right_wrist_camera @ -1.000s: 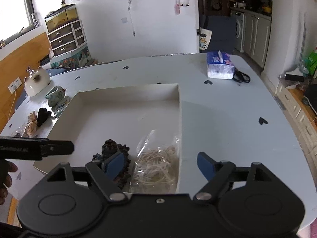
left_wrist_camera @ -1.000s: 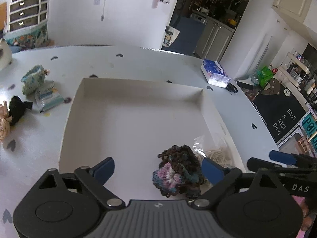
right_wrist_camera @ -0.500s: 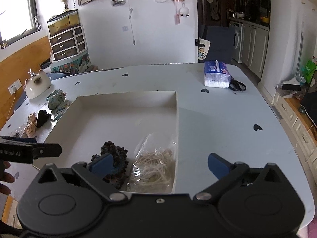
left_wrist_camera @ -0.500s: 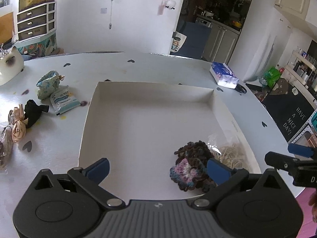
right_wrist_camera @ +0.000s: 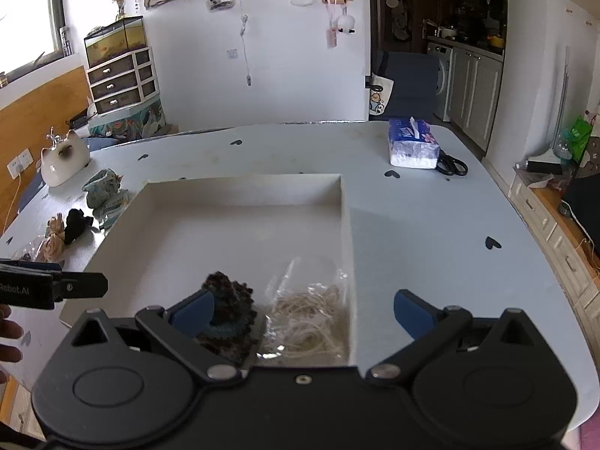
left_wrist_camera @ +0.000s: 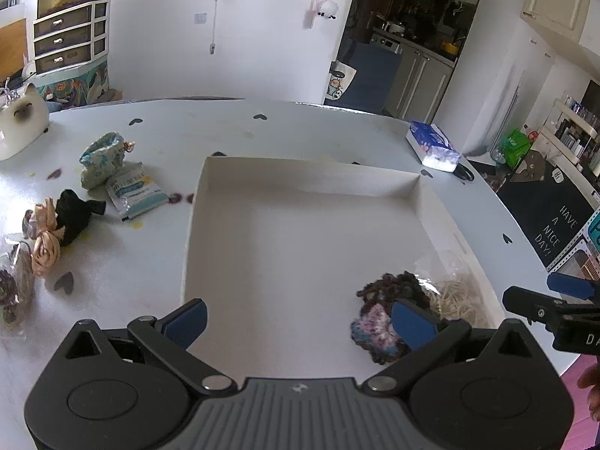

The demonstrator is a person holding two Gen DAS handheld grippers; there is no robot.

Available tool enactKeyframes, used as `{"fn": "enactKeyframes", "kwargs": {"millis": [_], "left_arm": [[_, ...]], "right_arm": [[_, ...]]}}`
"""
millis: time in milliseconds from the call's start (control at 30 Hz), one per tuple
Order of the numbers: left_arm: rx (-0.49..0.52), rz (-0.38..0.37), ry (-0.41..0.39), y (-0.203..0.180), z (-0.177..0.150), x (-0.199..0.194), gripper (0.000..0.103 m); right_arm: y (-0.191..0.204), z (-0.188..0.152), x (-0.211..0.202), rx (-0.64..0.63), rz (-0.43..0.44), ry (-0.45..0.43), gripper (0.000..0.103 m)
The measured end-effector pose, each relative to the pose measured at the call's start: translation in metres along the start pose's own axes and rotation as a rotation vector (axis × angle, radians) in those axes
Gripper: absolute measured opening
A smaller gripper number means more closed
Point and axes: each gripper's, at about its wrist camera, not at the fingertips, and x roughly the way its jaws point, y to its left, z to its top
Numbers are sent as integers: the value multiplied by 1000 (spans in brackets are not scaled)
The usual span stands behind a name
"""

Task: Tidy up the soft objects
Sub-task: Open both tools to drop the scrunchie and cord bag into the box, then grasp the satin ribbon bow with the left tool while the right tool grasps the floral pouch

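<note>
1. Left wrist view: the left gripper (left_wrist_camera: 298, 318) tilts down over the near edge of the white box (left_wrist_camera: 300, 172), jaws spread wide after just opening, nothing between them; the crocheted scrunchie (left_wrist_camera: 386, 311) lies inside the box at the near right, beside a clear bag of pale strands (left_wrist_camera: 455, 296)

2. Only this view shows clearly the loose items left of the box on the table (left_wrist_camera: 262, 131): a floral pouch (left_wrist_camera: 103, 159), a wipes packet (left_wrist_camera: 135, 191), a black fabric piece (left_wrist_camera: 73, 213) and peach fabric roses (left_wrist_camera: 45, 247)

3. Right wrist view: the right gripper (right_wrist_camera: 302, 309) tilts down, released (jaws also just opened), with the bag below; a tissue pack (right_wrist_camera: 412, 148) and scissors (right_wrist_camera: 452, 165) sit far right
</note>
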Motion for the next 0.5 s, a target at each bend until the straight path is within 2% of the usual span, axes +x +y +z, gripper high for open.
{"fn": "enactKeyframes", "kwargs": {"millis": [500], "left_arm": [[-19,37,-25,98,22,-19,103]], "right_arm": [[82,19,19,13,-11,-17,103]]}}
